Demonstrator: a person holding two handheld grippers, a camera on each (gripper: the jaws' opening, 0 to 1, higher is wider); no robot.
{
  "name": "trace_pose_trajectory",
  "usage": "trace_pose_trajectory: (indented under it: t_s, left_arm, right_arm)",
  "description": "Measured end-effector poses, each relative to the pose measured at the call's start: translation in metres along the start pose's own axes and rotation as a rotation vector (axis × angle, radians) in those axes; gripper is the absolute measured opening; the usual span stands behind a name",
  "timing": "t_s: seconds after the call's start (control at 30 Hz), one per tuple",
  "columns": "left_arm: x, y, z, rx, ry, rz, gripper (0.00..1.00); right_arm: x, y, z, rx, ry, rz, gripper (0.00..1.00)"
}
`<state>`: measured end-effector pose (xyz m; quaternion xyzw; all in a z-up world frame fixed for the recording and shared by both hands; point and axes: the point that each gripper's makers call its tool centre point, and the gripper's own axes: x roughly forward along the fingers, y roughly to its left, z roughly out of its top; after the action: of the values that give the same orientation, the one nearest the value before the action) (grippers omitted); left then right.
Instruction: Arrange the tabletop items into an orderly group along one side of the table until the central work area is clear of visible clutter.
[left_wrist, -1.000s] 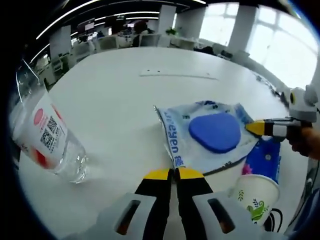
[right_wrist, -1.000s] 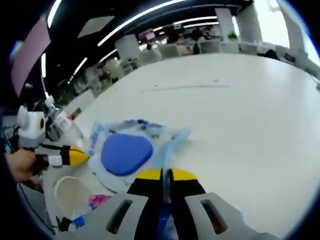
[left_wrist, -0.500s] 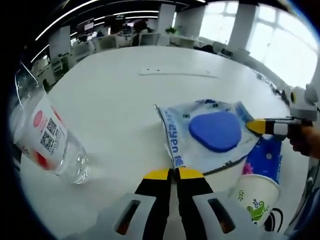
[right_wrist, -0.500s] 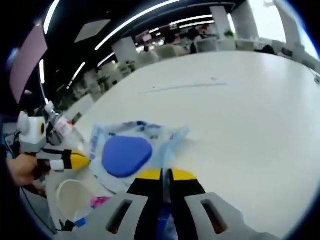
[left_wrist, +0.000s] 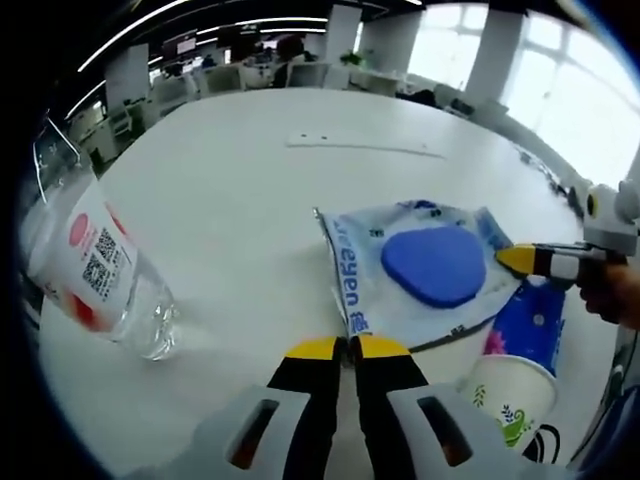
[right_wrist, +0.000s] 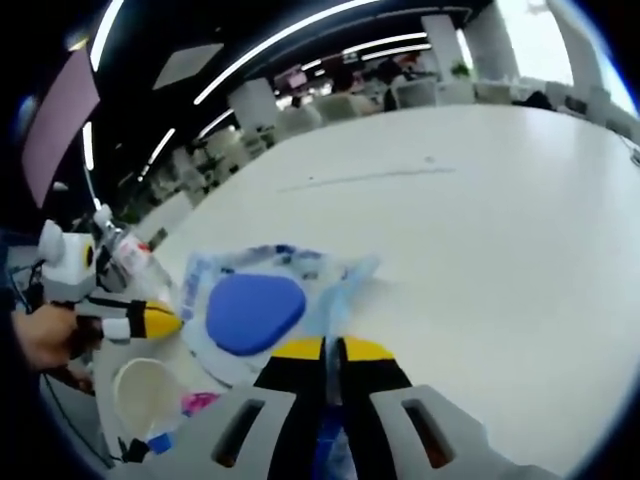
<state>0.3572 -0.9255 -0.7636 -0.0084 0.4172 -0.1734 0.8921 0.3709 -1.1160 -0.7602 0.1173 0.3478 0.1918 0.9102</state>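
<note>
While both tongs are being held low over the white bench (left_wrist: 230, 190), a clear plastic pack (left_wrist: 420, 275) with a blue pad (left_wrist: 432, 265) inside is being gripped at two opposite edges. In the left gripper view, the left tongs (left_wrist: 347, 347) are seen clenched on the pack's near edge, by its blue lettering. The right tongs (left_wrist: 505, 260) are being brought in from the right, their yellow tip touching the pack's far side. In the right gripper view, the right tongs (right_wrist: 332, 348) are likewise clenched on the pack's crumpled corner (right_wrist: 340, 290), and the left tongs (right_wrist: 160, 322) are touching its other side. A paper cup (left_wrist: 505, 395) is standing just beside the pack, with a blue packet (left_wrist: 530, 320) lying between them. A clear water bottle (left_wrist: 95, 275) is standing tilted in view, well apart to the left.
</note>
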Motion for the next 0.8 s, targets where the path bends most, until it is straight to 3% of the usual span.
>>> trace_pose_trajectory:
  t_s: [0.47,0.53,0.63,0.7,0.8]
  left_arm:
    - [0.001,0.003,0.000,-0.092,-0.017,-0.010,0.06]
    - [0.001,0.003,0.000,-0.096,-0.018,-0.010,0.07]
    - [0.000,0.005,0.001,-0.094,-0.024,-0.001,0.12]
    - [-0.003,0.005,0.009,-0.153,-0.070,-0.001,0.15]
    - [-0.011,0.007,0.016,-0.145,-0.113,0.014,0.23]
  right_arm:
    - [0.004,-0.001,0.003,-0.016,0.003,-0.008,0.04]
    - [0.005,-0.001,0.002,-0.047,0.012,-0.019,0.05]
    - [0.007,-0.001,0.003,-0.176,0.017,-0.032,0.07]
    - [0.006,0.004,0.001,-0.270,0.035,-0.021,0.15]
    - [0.005,0.005,0.000,-0.261,0.039,-0.027,0.35]
